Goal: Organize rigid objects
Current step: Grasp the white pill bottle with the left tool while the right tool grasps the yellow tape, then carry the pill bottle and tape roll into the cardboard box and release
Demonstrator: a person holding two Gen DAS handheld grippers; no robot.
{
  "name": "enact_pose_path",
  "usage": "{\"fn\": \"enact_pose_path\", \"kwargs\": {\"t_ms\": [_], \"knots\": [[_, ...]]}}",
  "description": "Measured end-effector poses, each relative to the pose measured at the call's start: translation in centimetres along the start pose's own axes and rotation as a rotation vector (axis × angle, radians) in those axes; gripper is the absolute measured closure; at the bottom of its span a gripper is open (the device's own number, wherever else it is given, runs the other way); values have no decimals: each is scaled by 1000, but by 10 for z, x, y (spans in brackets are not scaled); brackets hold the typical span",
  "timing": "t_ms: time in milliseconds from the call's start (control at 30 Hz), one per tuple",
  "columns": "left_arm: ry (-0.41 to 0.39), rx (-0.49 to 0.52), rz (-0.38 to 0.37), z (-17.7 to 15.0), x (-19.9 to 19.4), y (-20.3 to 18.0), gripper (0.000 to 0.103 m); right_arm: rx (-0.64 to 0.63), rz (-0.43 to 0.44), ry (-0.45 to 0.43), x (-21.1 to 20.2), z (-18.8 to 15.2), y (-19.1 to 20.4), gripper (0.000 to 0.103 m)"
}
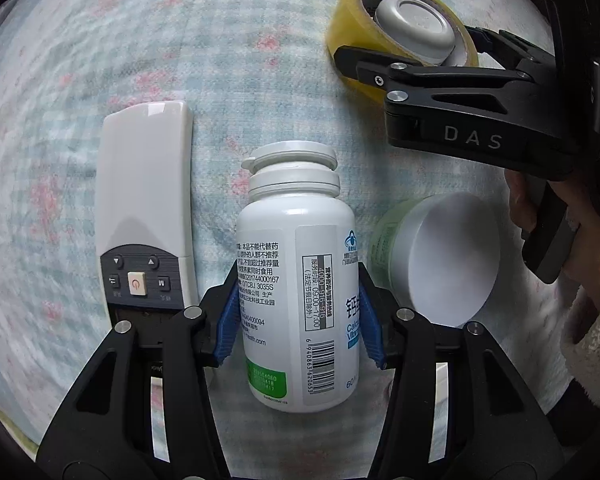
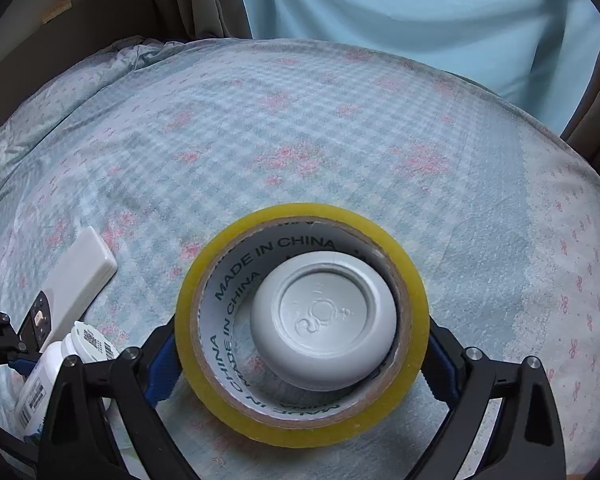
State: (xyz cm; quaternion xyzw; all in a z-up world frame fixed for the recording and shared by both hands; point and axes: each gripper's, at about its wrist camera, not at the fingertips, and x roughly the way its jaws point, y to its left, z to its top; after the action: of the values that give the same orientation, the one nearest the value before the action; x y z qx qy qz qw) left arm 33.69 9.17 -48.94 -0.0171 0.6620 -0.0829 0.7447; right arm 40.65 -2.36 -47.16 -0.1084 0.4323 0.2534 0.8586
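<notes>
White bottle [image 1: 296, 280] clamped in left tool [image 1: 298, 316]; yellow tape roll [image 2: 300, 324] between right tool [image 2: 300, 354] pads, grip unclear

one bottle [image 1: 296, 272], one remote [image 1: 148, 208], one tape roll [image 2: 300, 328]

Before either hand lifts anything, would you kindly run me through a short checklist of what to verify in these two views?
1. Left tool centred on the white bottle: ok, a blue pad sits against each side of its body.
2. Bottle lid seated: not ok, the flip cap looks slightly raised.
3. Right tool astride the yellow tape roll: ok, a finger on each side; firm contact cannot tell.
4. Loose grey cap inside the roll: not ok, it would stay behind if the roll is lifted.
5. Remote clear of the bottle: ok, a gap shows.
6. White jar clear of the left tool: cannot tell, it sits close.
</notes>
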Motion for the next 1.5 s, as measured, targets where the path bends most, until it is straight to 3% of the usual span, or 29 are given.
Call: {"fn": "enact_pose_path", "kwargs": {"t_ms": [433, 667, 900, 1100, 1500], "knots": [[-78, 1, -22, -37, -48, 7, 56, 47, -27, -41, -41, 7, -3, 7], [-137, 3, -25, -60, -91, 7, 56, 77, -32, -97, -93, 14, 4, 7], [-184, 36, -7, -74, -150, -45, 56, 145, -54, -136, -179, 11, 10, 7], [-240, 62, -28, -81, -202, -101, 56, 213, -81, -147, -270, -9, -13, 7], [-229, 162, -169, -91, -232, -251, 56, 345, -255, -59, -410, -109, -119, 7]]}}
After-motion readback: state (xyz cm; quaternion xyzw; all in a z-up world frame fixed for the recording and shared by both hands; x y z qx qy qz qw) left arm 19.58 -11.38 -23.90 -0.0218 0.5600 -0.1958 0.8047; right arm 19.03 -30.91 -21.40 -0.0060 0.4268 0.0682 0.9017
